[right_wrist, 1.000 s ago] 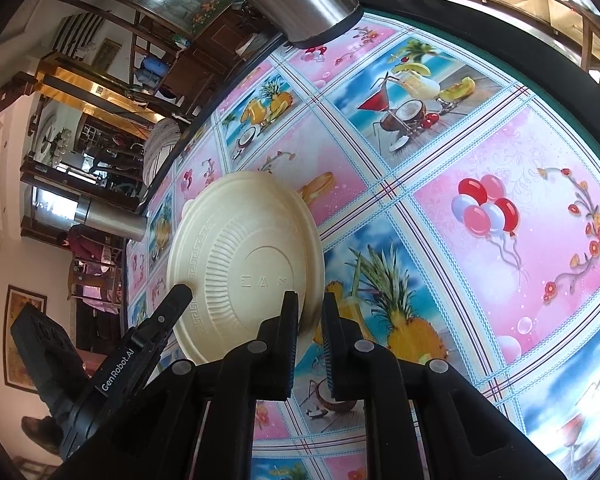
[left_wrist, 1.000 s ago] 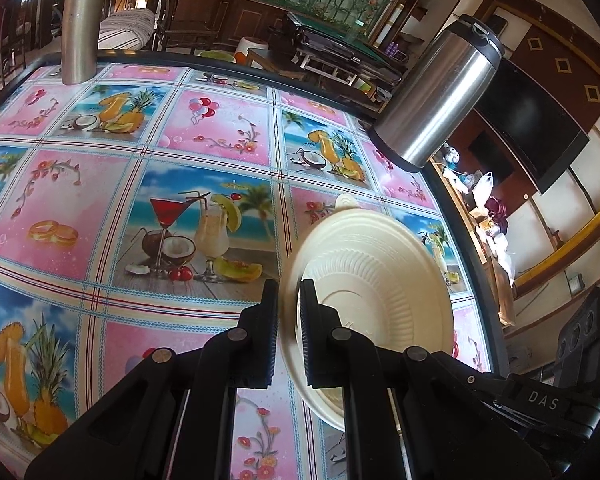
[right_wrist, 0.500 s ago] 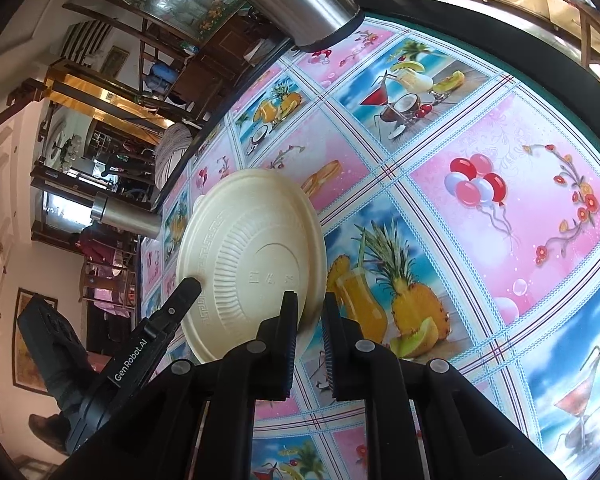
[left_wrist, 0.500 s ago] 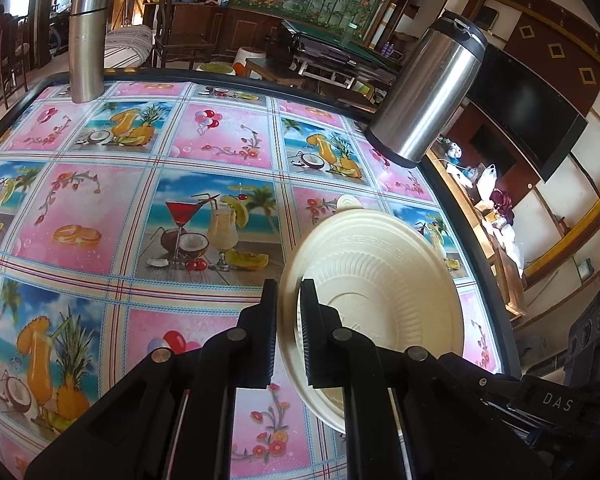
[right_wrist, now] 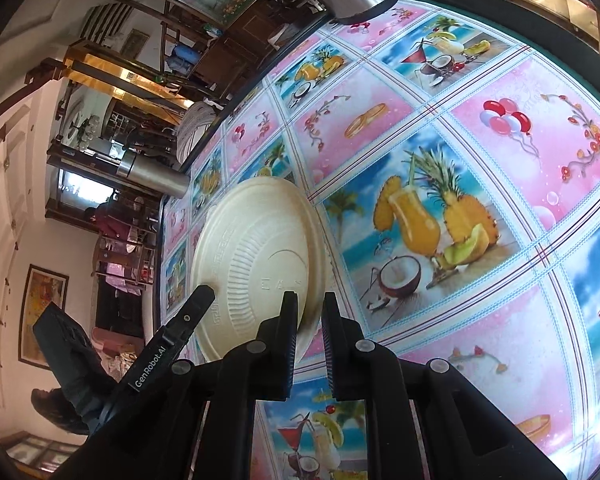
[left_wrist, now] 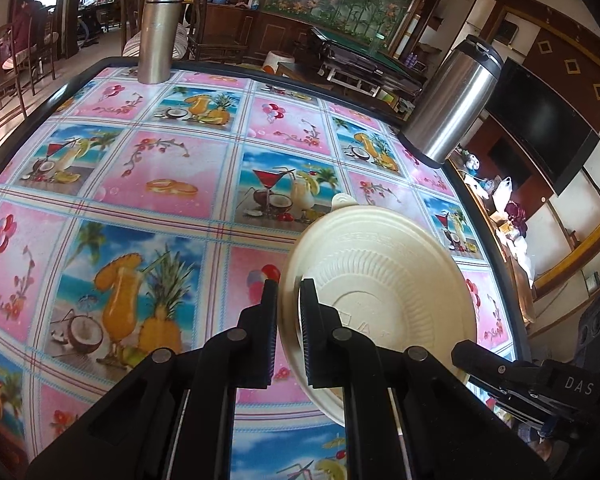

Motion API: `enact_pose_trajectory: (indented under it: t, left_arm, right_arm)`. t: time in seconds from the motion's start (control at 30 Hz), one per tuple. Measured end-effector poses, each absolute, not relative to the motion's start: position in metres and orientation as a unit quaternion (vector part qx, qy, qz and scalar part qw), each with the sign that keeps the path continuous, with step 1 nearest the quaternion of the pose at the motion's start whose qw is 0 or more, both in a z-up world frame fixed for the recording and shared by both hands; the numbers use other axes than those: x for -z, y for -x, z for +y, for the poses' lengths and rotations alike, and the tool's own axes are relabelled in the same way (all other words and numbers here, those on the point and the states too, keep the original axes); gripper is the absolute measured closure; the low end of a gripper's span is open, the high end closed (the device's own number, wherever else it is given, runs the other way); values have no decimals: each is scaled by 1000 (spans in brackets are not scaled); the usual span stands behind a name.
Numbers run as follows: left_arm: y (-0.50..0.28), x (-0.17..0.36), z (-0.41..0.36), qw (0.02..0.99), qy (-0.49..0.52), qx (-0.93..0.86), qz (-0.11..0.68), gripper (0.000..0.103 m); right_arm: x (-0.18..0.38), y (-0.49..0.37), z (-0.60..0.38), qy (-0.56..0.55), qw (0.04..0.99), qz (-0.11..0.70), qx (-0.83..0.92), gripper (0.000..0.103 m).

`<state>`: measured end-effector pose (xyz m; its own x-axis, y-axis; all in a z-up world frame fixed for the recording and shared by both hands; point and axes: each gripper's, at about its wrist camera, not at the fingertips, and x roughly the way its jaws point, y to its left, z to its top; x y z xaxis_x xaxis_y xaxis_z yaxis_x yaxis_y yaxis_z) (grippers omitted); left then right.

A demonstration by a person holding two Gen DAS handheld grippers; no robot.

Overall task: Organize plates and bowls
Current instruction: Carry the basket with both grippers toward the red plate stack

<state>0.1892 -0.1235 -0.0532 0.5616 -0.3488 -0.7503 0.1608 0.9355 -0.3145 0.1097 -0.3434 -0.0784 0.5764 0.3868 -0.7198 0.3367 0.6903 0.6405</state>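
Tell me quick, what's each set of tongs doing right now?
Left tongs: closed on the rim of the cream plate, held up on edge above the table.
Right tongs: closed on the same plate's rim, opposite side.

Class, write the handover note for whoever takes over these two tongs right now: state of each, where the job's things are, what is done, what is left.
Left tongs: shut on the rim of the cream disposable plate, held on edge above the tablecloth.
Right tongs: shut on the same plate at its opposite rim.
Steel kettle and slim steel flask stand at the table's far side.
Done: plate lifted.
Left: set it where it belongs; no stack or bowls are in view.
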Motion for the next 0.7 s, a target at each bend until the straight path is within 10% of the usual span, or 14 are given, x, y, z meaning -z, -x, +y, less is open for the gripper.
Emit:
enact_pose_trajectory:
  t: [0.7]
  left_arm:
    - [-140,39,-76,888,112,132,426,94]
  right_arm:
    - [52,-71,-292,-366,814,451,-37,91]
